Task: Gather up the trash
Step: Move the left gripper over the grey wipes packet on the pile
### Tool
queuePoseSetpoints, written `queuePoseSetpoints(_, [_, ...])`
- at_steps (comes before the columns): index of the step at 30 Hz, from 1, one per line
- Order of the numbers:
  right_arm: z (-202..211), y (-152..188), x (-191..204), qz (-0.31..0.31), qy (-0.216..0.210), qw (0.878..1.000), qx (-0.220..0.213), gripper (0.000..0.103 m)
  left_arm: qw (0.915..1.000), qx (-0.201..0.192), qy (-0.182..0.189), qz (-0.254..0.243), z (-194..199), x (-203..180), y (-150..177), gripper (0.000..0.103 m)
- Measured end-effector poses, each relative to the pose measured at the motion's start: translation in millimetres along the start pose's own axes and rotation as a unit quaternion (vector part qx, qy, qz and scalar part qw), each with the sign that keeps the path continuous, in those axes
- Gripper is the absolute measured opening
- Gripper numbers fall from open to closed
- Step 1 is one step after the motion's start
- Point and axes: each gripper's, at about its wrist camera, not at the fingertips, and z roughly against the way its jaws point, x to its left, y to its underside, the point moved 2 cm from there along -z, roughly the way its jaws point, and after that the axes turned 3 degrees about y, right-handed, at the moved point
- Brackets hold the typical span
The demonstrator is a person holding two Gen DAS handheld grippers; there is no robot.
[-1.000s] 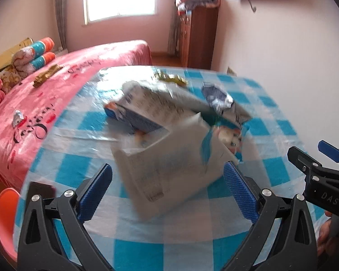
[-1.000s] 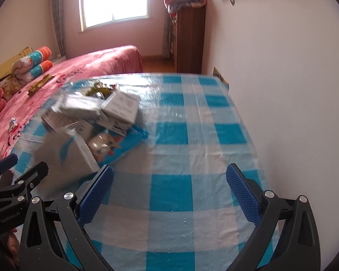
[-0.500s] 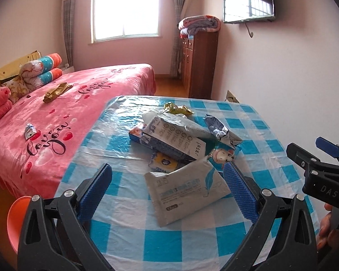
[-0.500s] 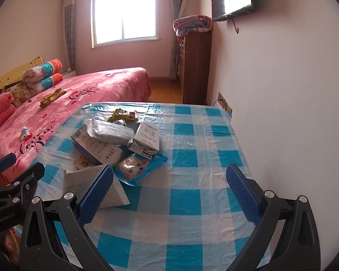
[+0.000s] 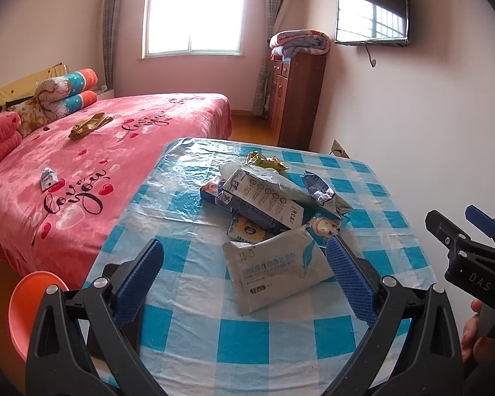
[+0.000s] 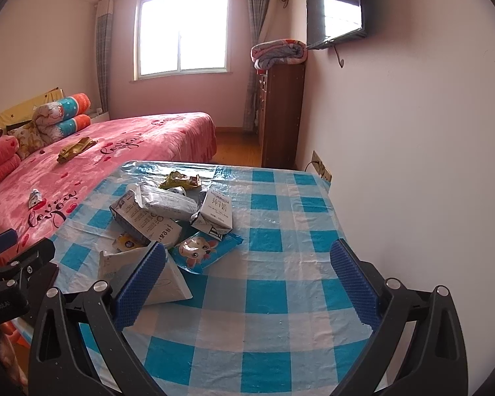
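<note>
A heap of trash lies on the blue-checked table (image 5: pixel 280 330): a white wipes pack (image 5: pixel 274 270) nearest me, a milk carton (image 5: pixel 264 201), a crumpled gold wrapper (image 5: pixel 265 161) and a blue cartoon packet (image 6: pixel 203 250). A small white carton (image 6: pixel 216 214) leans on the heap. My left gripper (image 5: pixel 244 280) hangs open above the table's near edge, just short of the wipes pack. My right gripper (image 6: pixel 247 283) is open over bare cloth, to the right of the heap. More scraps lie on the pink bed: a gold wrapper (image 5: pixel 89 125) and a small silver packet (image 5: pixel 48 178).
The pink bed (image 5: pixel 99 165) runs along the table's left side. An orange chair seat (image 5: pixel 33 303) sits at the near left corner. A wall (image 6: pixel 412 165) borders the table's right edge, with a brown cabinet (image 5: pixel 297 99) beyond.
Both grippers have pulled back and risen from the table, so the trash heap looks smaller and farther. The wipes pack has dropped flat onto the cloth from between the left fingers.
</note>
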Motion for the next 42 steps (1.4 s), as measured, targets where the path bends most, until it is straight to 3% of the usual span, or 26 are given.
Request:
queuePoseSetpoints(11, [7,6,-3,0.010,0.005,1.000,-0.015,0.099,0.9996,0.012,0.002,0.027,2,7,10,0.099])
queuePoseSetpoints(22, [6,18,-8,-0.002,-0.011,0.999,-0.035,0.099,0.9987,0.000,-0.025,0.045,4,16,24,0.099])
queuePoseSetpoints(26, [-3,28,-21,-0.032,-0.035,0.999,-0.025,0.099,0.9967,0.027,-0.011,0.076,-7,22,36,0.099])
queuePoseSetpoints(31, [-25,44,-40,-0.083,-0.080,0.993,0.022,0.099,0.9928,0.070,0.015,0.096,-28,18,49,0.099])
queuePoseSetpoints(36, [-43,62,-48,-0.117,-0.119,0.983,0.073,0.099,0.9949,0.078,0.027,0.058,-41,8,50,0.099])
queuePoseSetpoints(39, [-49,70,-48,-0.120,-0.122,0.981,0.088,0.099,0.9973,0.070,0.018,-0.005,-54,3,41,0.099])
queuePoseSetpoints(42, [-55,75,-48,-0.118,-0.127,0.979,0.103,0.099,0.9962,0.078,0.031,-0.020,-71,8,31,0.099])
